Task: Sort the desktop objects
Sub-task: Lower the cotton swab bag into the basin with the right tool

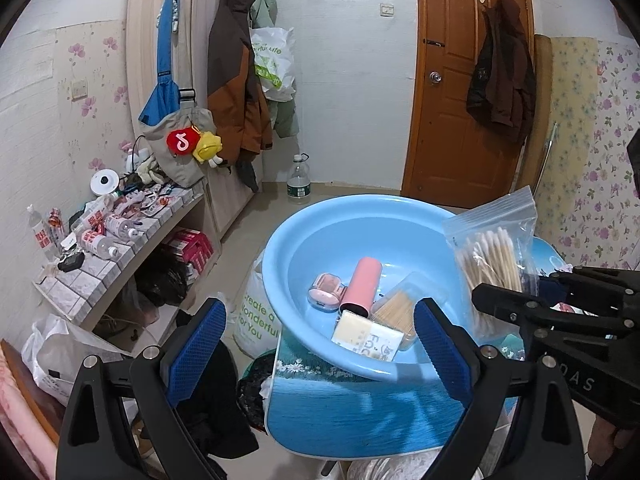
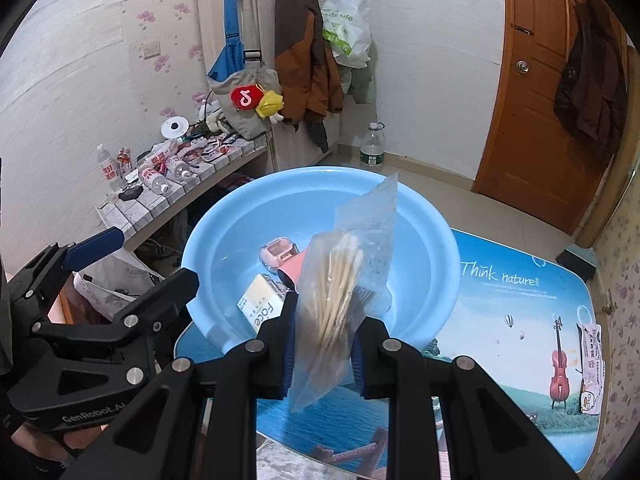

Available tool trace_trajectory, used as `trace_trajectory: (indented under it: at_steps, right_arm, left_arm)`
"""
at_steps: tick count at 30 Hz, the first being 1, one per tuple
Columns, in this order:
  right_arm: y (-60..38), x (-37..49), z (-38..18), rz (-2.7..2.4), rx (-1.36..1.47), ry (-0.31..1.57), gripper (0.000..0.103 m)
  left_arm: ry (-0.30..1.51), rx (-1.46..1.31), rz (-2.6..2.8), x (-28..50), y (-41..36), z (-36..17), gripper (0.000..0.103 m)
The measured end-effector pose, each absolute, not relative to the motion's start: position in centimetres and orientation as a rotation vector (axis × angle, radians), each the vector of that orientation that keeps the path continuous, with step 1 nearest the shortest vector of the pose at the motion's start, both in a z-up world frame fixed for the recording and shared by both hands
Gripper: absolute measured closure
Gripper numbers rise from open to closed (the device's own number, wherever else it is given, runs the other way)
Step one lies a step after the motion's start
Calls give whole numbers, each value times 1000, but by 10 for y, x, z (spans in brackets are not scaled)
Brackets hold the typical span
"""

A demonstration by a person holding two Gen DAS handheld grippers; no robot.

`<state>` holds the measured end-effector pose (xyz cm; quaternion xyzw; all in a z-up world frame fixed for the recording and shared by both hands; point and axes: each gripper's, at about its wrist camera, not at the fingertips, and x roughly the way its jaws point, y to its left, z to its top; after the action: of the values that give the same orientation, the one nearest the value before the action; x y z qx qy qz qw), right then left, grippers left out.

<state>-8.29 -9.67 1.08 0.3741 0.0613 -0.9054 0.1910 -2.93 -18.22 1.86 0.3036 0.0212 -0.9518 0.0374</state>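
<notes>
A light blue basin (image 1: 304, 236) (image 2: 432, 240) stands on the printed table top (image 1: 352, 408) (image 2: 500, 320). Inside it lie a pink cylinder (image 1: 362, 286), a small pink case (image 1: 326, 290) (image 2: 276, 252), a clear box of toothpicks (image 1: 400, 308) and a white "face" packet (image 1: 368, 338) (image 2: 260, 306). My right gripper (image 2: 326, 330) (image 1: 480, 300) is shut on a clear zip bag of cotton swabs (image 2: 340, 300) (image 1: 492, 256), held over the basin's near rim. My left gripper (image 1: 316, 356) stands open and empty at the basin's near-left edge; its blue fingers (image 2: 94, 246) show in the right wrist view.
A tiled shelf (image 1: 120, 240) cluttered with bottles and packets runs along the left wall. Bags and dark clothes sit on the floor beside the table. A small packet (image 2: 590, 368) lies at the table's right edge. A water bottle (image 1: 299, 180) stands by the far wall near the wooden door (image 1: 460, 80).
</notes>
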Motion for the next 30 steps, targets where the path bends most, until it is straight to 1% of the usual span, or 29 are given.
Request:
trace_trajectory:
  at_steps: [10, 19, 30]
  right_arm:
    - [-98, -95, 7, -2563, 1047, 189, 79]
    - [-118, -136, -16, -2515, 1140, 117, 79]
    - [-133, -145, -38, -2486, 1195, 107, 79]
  left_arm:
    - [63, 937, -2920, -29, -182, 18, 7]
    - [82, 947, -2887, -32, -189, 11, 8]
    - [101, 986, -2835, -36, -209, -5, 8]
